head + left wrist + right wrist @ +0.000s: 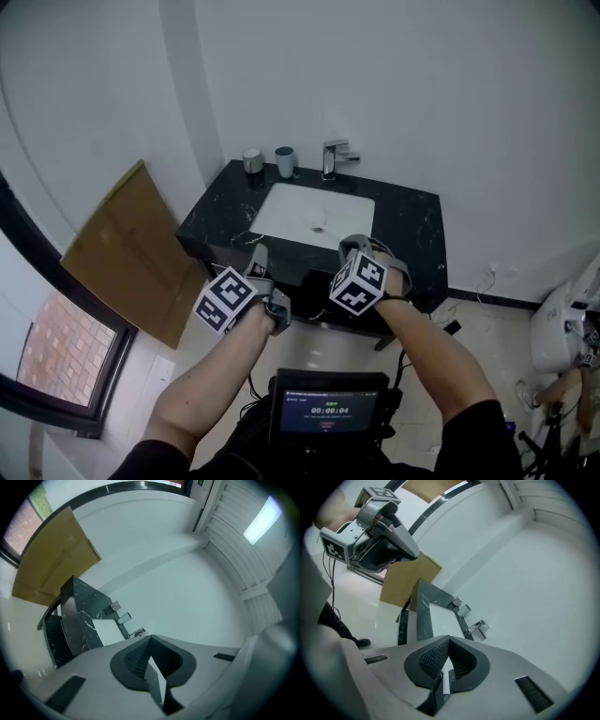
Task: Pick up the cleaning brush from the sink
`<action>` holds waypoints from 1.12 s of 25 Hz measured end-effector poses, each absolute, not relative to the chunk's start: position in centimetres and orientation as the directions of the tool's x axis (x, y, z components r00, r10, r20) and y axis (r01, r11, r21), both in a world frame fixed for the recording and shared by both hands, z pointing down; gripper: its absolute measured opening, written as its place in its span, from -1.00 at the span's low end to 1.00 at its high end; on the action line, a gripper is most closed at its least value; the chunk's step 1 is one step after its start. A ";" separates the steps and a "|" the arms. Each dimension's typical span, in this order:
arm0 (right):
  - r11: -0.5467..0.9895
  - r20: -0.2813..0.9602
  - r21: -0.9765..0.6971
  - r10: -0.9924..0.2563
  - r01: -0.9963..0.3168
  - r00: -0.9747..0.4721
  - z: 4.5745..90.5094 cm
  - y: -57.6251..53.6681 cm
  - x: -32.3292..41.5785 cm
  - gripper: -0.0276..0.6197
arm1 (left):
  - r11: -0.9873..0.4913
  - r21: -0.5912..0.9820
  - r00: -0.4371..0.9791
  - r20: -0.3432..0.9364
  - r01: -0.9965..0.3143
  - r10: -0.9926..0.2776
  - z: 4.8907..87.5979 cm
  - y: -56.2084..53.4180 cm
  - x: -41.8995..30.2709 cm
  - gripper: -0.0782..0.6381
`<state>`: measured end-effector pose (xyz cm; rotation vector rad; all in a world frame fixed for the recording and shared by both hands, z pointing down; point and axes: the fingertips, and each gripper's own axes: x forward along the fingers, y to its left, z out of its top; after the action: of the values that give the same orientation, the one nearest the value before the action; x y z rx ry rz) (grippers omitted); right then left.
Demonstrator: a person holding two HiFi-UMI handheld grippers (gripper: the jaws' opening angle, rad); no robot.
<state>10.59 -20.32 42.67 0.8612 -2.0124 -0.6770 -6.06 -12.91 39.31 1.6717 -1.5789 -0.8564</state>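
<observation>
A white basin (292, 208) is sunk in a black marble counter (417, 225) against the wall, with a chrome faucet (333, 157) behind it. No cleaning brush can be made out in the basin, only a small dark spot at the drain (319, 225). My left gripper (258, 253) and right gripper (354, 244) hang side by side in front of the counter's near edge, short of the basin. Both are shut with nothing between the jaws, as the left gripper view (150, 639) and right gripper view (449, 639) show. The left gripper (384, 531) also appears in the right gripper view, upper left.
Two cups (253, 161) (285, 161) stand at the counter's back left. A brown cardboard sheet (131, 248) leans on the left wall beside the vanity. A window (56, 356) is at lower left. White gear (562, 328) sits on the floor at right.
</observation>
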 end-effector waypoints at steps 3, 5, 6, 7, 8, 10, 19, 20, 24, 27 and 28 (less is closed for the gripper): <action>0.631 0.486 0.683 -0.769 -0.368 -0.415 42.8 -25.2 8.5 -0.91 | -0.032 0.768 0.073 0.020 -0.640 -0.997 39.3 -17.1 -8.5 -0.73; 0.646 0.508 0.653 -0.760 -0.396 -0.405 43.2 -28.5 6.7 -0.91 | 0.012 0.725 0.066 0.078 -0.688 -0.995 39.7 -20.1 -10.9 -0.73; 0.659 0.522 0.628 -0.751 -0.414 -0.404 43.3 -30.0 5.8 -0.91 | 0.050 0.693 0.053 0.126 -0.719 -0.991 40.1 -21.7 -12.3 -0.73; 0.669 0.532 0.602 -0.743 -0.436 -0.406 43.2 -31.4 4.8 -0.91 | 0.088 0.648 0.037 0.177 -0.756 -0.984 40.4 -23.3 -13.6 -0.73; 0.675 0.539 0.578 -0.737 -0.458 -0.408 43.1 -33.0 3.8 -0.91 | 0.117 0.597 0.023 0.222 -0.794 -0.975 40.5 -24.8 -14.9 -0.73; 0.689 0.554 0.522 -0.722 -0.502 -0.414 43.1 -36.1 1.9 -0.91 | 0.136 0.515 0.018 0.284 -0.847 -0.959 40.9 -27.9 -16.7 -0.73; 0.793 0.736 0.276 -0.538 -0.543 -0.411 50.1 -46.5 -1.4 -0.74 | 0.093 0.416 0.143 0.502 -0.905 -0.853 46.8 -39.1 -17.3 -0.61; 0.799 0.769 0.246 -0.506 -0.550 -0.391 51.7 -47.9 -0.9 -0.61 | 0.077 0.410 0.165 0.523 -0.909 -0.836 47.7 -40.2 -16.6 -0.49; 0.807 0.849 0.121 -0.386 -0.577 -0.361 56.9 -52.4 0.6 -0.35 | 0.079 0.389 0.201 0.627 -0.918 -0.753 51.5 -43.1 -13.0 -0.37; 0.823 0.878 0.030 -0.293 -0.568 -0.378 60.4 -54.6 0.7 -0.34 | 0.116 0.328 0.153 0.689 -0.938 -0.708 53.6 -45.4 -12.2 -0.37; 0.826 0.887 0.000 -0.260 -0.563 -0.382 61.6 -55.3 0.8 -0.34 | 0.116 0.305 0.141 0.702 -0.945 -0.698 54.2 -46.3 -11.9 -0.37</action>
<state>0.75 -55.26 61.58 0.6104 -1.9801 0.3706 -11.86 -46.29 54.15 1.6405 -1.6154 0.4005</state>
